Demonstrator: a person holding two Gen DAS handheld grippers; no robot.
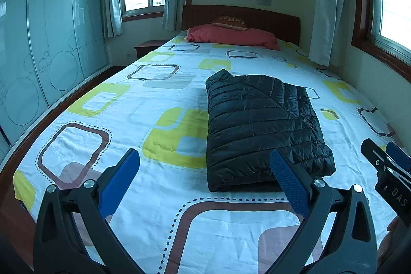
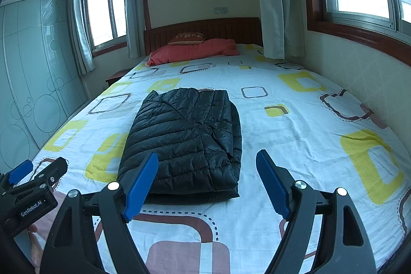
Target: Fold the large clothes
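Left gripper point(image 1: 204, 171) fingers spread wide, holding nothing. Right gripper point(image 2: 206, 171) also spread, holding nothing. Both hang above the near end of the bed point(image 2: 295, 125). Folded black jacket point(image 2: 188, 138) lies flat on the sheet just ahead of the fingertips. Red pillow point(image 2: 192, 52) by the headboard point(image 2: 205, 27).
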